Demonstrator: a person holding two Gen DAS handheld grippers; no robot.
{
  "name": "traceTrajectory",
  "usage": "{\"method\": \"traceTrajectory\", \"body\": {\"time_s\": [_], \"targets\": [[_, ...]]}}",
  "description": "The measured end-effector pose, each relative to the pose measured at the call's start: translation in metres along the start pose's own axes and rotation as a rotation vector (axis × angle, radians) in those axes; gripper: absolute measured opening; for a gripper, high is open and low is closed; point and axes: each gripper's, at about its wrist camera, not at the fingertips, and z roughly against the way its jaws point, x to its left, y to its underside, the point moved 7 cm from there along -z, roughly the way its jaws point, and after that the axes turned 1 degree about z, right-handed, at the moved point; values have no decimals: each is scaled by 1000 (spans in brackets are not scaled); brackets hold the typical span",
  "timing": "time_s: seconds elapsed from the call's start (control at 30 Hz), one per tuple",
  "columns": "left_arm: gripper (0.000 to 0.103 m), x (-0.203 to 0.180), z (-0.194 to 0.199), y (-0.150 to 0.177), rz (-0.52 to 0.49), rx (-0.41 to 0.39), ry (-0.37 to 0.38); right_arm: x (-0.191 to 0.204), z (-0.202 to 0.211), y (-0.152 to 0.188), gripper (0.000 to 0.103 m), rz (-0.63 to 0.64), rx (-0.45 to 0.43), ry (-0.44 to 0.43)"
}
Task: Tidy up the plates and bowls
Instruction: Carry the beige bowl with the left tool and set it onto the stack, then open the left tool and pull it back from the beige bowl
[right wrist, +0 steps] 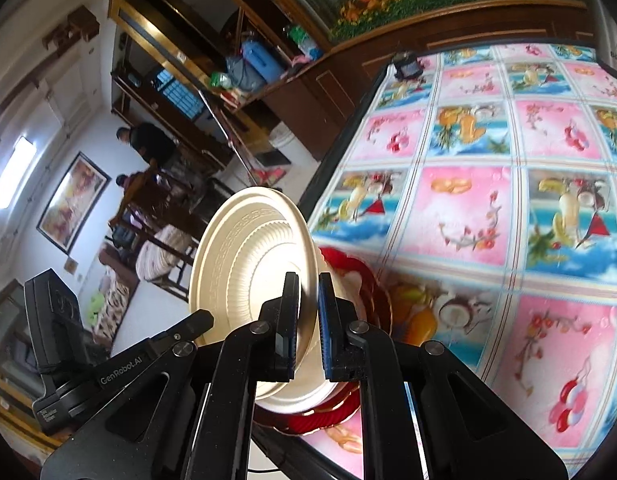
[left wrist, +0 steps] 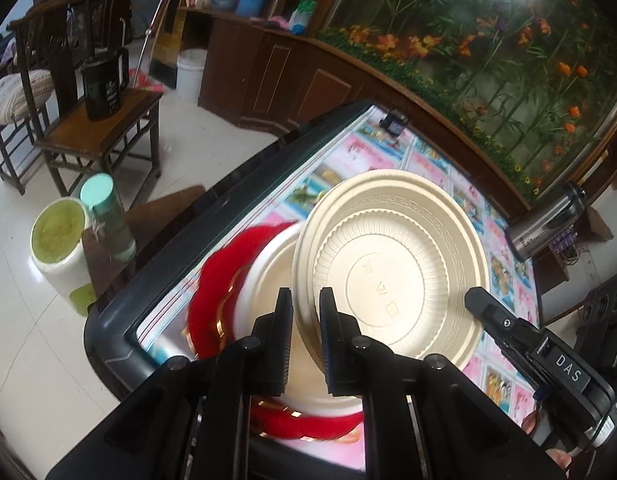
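Note:
A cream disposable plate (left wrist: 392,264) is held tilted on edge above a stack: another cream plate (left wrist: 268,280) lying on a red scalloped plate (left wrist: 216,280) on the table. My left gripper (left wrist: 306,344) is shut on the tilted plate's near rim. My right gripper (right wrist: 308,328) is shut on the rim of the same tilted plate (right wrist: 244,264); it shows in the left wrist view (left wrist: 508,328) at the plate's right side. The red plate (right wrist: 372,292) shows under the stack in the right wrist view.
The table has a pink and blue pictured cloth (right wrist: 488,200) and a dark edge (left wrist: 228,208). A steel thermos (left wrist: 548,220) lies at the far right. A small dark object (left wrist: 394,122) sits at the far corner. Wooden chairs (left wrist: 96,136) and jars (left wrist: 60,240) stand left.

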Motion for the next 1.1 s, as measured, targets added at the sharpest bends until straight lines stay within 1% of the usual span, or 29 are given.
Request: {"method": "traceTrajectory", "body": {"time_s": [0.13, 0.27, 0.5, 0.83, 0.97, 1.03, 1.1], "targets": [[12, 14, -5, 13, 19, 40, 3, -1, -11, 14, 9, 4, 36, 13], [12, 25, -9, 19, 38, 61, 5, -3, -23, 24, 9, 6, 67, 28], [12, 32, -6, 22, 48, 65, 9, -4, -34, 28, 9, 14, 88, 43], [14, 37, -9, 25, 52, 99, 18, -5, -40, 31, 9, 5, 114, 43], [21, 42, -11, 27, 49, 113, 1, -7, -40, 29, 9, -6, 114, 45], [37, 46, -10, 29, 48, 116, -10, -7, -40, 29, 9, -11, 125, 38], [46, 49, -9, 31, 42, 115, -15, -7, -39, 28, 9, -7, 125, 42]]}}
